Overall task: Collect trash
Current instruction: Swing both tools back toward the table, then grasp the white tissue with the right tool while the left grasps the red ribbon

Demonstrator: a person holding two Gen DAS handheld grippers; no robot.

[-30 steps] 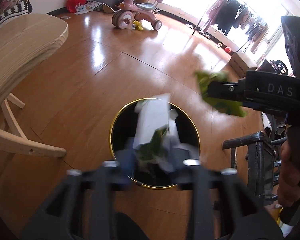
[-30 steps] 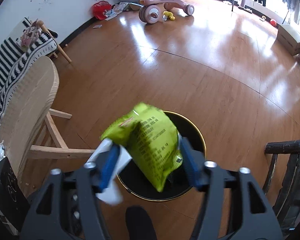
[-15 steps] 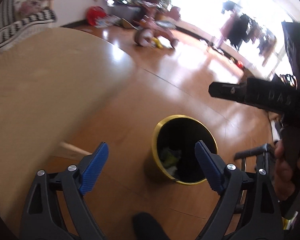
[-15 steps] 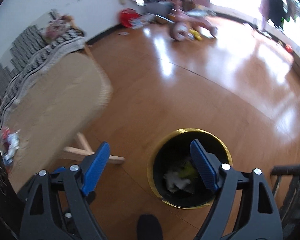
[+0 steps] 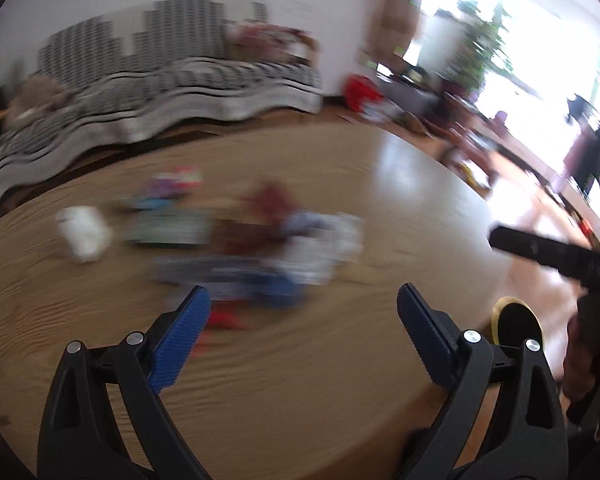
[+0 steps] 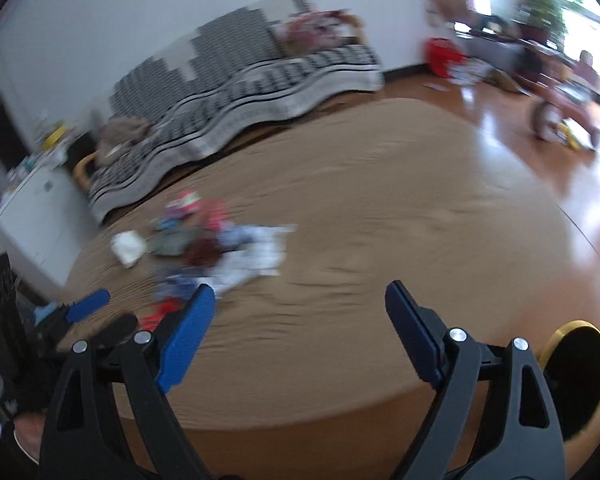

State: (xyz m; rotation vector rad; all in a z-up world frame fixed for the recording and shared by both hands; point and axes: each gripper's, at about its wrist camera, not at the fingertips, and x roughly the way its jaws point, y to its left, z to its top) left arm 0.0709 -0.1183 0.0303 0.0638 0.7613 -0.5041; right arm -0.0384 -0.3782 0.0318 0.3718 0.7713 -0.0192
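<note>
Wood-grain table [image 5: 340, 380] fills most of the left wrist view, blurred by motion. The left gripper [image 5: 302, 336] hangs above its near side with the jaws spread wide; they have just been opening, and nothing lies between the blue pads [image 5: 180, 340]. Beyond the gripper, toward the table's far side, sits a heap of trash [image 5: 236, 248]: a white crumpled piece [image 5: 85, 236] at its left end, dark red, blue and pale wrappers across the middle, a red scrap nearest the left pad. Single items are too smeared to name. Past the table's right edge, down on the floor, a sliver of the gold-rimmed black bin [image 5: 516, 320] shows. Above the bin, at the frame's right margin, the black body of the right gripper [image 5: 548, 252] reaches in, with a hand [image 5: 584, 356] below it. A striped sofa cover [image 5: 160, 88] runs behind the table.

Seen from the right wrist, the same table [image 6: 360, 240] spreads below the right gripper [image 6: 300, 332], whose jaws also stand released and empty, having just been opening. The trash heap [image 6: 220, 252] lies on the table's left part, beyond the left pad [image 6: 186, 340]. The left gripper's blue tip [image 6: 88, 304] pokes in at the table's left edge. The bin [image 6: 580, 376] stands off the table's near right corner, on the floor. A pink ride-on toy [image 6: 560, 112] stands on the floor beyond the table's right side.
</note>
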